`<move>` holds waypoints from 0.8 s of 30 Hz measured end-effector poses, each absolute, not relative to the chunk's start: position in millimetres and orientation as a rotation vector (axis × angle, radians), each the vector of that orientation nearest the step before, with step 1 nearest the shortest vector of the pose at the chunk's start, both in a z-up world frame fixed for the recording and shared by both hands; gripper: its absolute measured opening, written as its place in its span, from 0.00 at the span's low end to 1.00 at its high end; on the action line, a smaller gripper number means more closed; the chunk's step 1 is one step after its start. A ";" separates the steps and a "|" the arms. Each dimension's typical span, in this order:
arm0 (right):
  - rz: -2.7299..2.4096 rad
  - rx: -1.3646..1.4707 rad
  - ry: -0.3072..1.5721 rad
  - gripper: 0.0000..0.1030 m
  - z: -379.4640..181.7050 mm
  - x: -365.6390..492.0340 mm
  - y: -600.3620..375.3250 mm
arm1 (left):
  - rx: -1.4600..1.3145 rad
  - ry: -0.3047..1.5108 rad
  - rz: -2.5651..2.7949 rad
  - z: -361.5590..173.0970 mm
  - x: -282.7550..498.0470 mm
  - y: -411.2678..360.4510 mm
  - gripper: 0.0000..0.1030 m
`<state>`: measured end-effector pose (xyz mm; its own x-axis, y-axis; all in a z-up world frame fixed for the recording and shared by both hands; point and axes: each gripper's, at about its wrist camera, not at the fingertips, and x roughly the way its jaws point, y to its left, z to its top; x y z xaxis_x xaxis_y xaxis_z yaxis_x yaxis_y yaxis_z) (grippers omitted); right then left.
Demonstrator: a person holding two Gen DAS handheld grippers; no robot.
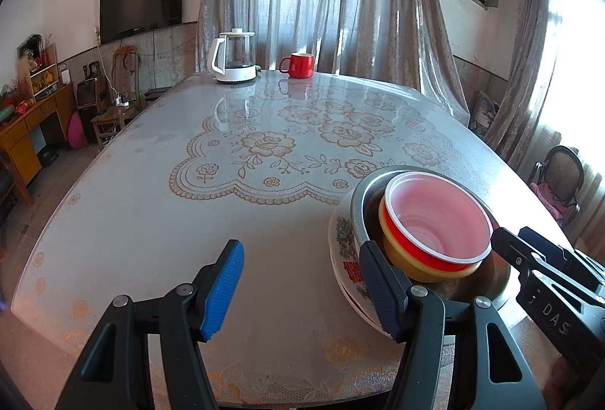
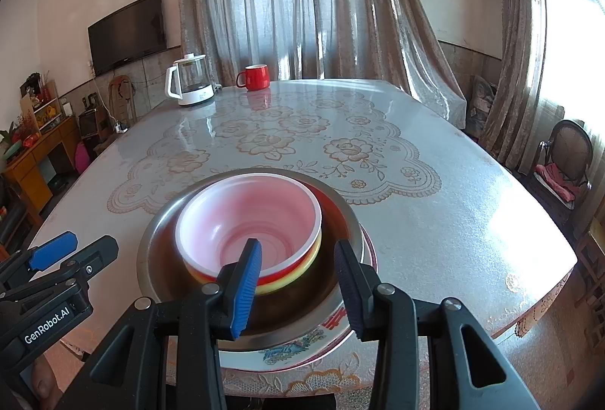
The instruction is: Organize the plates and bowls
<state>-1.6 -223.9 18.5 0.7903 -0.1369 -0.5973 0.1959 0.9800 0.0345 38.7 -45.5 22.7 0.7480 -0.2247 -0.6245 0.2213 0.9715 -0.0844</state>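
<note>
A stack stands near the table's front edge: a flowered white plate [image 2: 291,351] at the bottom, on it a steel bowl [image 2: 159,240], inside that a yellow bowl [image 1: 408,259] and a red bowl with a white inside [image 2: 257,221]. My right gripper [image 2: 298,287] hovers over the stack's near side, jaws apart. Its left pad overlaps the red bowl's rim, and no pad visibly presses on anything. My left gripper [image 1: 302,291] is open over bare tablecloth just left of the stack, its right finger [image 1: 378,291] next to the plate's edge.
A glass kettle [image 1: 234,56] and a red mug [image 1: 298,65] stand at the table's far edge [image 1: 340,75]. The lace-patterned tablecloth [image 1: 264,145] covers the middle. Chairs stand at the room's right [image 2: 567,160] and left [image 1: 113,115].
</note>
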 end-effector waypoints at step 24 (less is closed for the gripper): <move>-0.179 0.098 0.636 0.39 17.4 -3.4 -224.9 | -0.011 0.680 -0.244 24.1 40.1 -45.1 0.69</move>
